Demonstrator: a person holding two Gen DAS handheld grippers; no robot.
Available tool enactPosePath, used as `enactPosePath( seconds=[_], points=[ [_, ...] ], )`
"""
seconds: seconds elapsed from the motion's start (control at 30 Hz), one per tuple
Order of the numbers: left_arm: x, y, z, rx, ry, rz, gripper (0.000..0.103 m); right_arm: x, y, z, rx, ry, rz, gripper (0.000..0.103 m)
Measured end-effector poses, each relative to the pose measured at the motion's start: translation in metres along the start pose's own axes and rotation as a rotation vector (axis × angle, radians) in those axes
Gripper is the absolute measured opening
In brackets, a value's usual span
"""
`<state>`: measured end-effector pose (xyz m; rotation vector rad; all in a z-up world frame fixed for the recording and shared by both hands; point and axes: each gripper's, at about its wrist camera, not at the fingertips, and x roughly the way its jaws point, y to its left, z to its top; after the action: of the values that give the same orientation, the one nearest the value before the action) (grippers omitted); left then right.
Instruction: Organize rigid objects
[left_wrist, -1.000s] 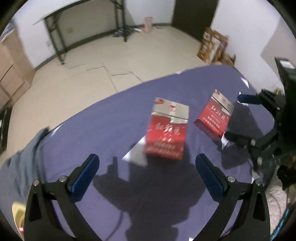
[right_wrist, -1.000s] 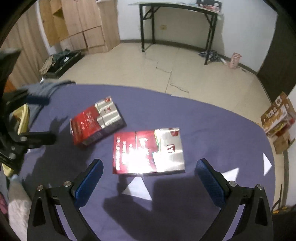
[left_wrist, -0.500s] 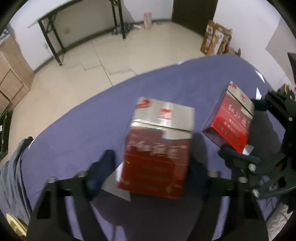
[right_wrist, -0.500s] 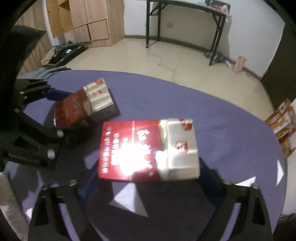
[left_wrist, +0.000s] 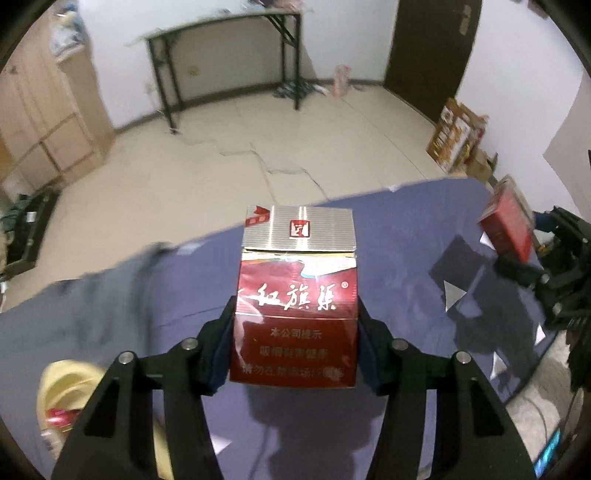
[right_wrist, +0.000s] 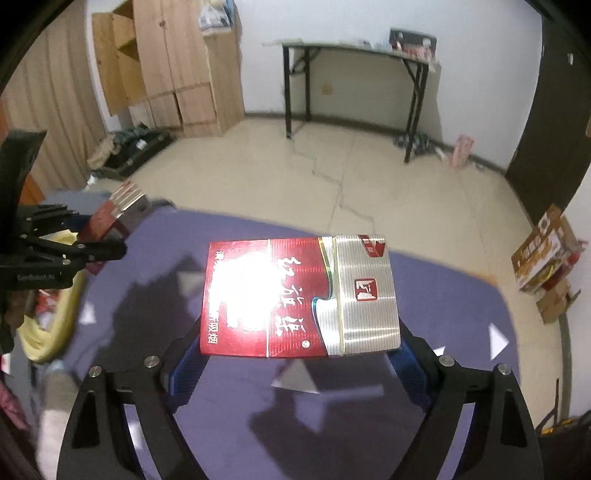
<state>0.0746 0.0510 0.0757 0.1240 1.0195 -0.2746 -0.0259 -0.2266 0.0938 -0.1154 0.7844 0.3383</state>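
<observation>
My left gripper (left_wrist: 295, 325) is shut on a red-and-silver cigarette pack (left_wrist: 297, 302), silver lid pointing away, held above the purple table (left_wrist: 406, 240). My right gripper (right_wrist: 295, 347) is shut on a second, wider red-and-silver pack (right_wrist: 299, 295), held sideways with its silver lid to the right, also off the table (right_wrist: 443, 295). Each view shows the other gripper at its edge: the right gripper (left_wrist: 546, 266) with its pack (left_wrist: 508, 225), and the left gripper (right_wrist: 74, 240) with its pack (right_wrist: 114, 210).
A grey cloth (left_wrist: 92, 295) lies over the table's left end, with a yellow container (left_wrist: 59, 387) below it. Small white triangular scraps (right_wrist: 496, 341) dot the cloth. On the floor beyond are cardboard boxes (right_wrist: 546, 258), a black-legged desk (right_wrist: 354, 48) and wooden cabinets (right_wrist: 166, 74).
Both grippers went from open over packs lying on the table to shut on them. Both packs have been raised off the cloth, and the two hands have drawn apart.
</observation>
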Motion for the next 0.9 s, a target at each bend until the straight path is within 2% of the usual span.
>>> enactPosePath(
  seconds=[0.13,0.23,0.33,0.4,0.43,0.57,0.67,0.77,0.9],
  points=[
    [-0.078,0.049,-0.009,-0.063,-0.066,0.047,0.057,-0.042,0.042,0.015,-0.045,-0.053,0.026,0.088],
    [-0.138,0.09,-0.018,-0.105,-0.101,0.103,0.057,-0.066,0.095,0.028,-0.079,-0.094,0.106,0.088],
    [-0.186,0.129,-0.04,-0.13,-0.116,0.158,0.057,-0.07,0.151,0.031,-0.123,-0.102,0.205,0.089],
    [-0.206,0.162,-0.067,-0.161,-0.118,0.224,0.057,-0.062,0.193,0.029,-0.183,-0.087,0.249,0.089],
    [-0.207,0.171,-0.075,-0.176,-0.109,0.234,0.057,-0.057,0.212,0.026,-0.211,-0.075,0.268,0.089],
    [-0.19,0.221,-0.143,-0.273,-0.014,0.259,0.057,-0.021,0.296,-0.016,-0.341,0.038,0.367,0.088],
    [-0.16,0.237,-0.193,-0.304,0.065,0.234,0.057,0.009,0.335,-0.052,-0.44,0.129,0.38,0.088],
    [-0.122,0.25,-0.228,-0.385,0.136,0.205,0.057,0.036,0.354,-0.069,-0.481,0.192,0.354,0.088],
    [-0.087,0.254,-0.239,-0.444,0.141,0.163,0.057,0.063,0.363,-0.069,-0.451,0.205,0.364,0.088]
  ],
)
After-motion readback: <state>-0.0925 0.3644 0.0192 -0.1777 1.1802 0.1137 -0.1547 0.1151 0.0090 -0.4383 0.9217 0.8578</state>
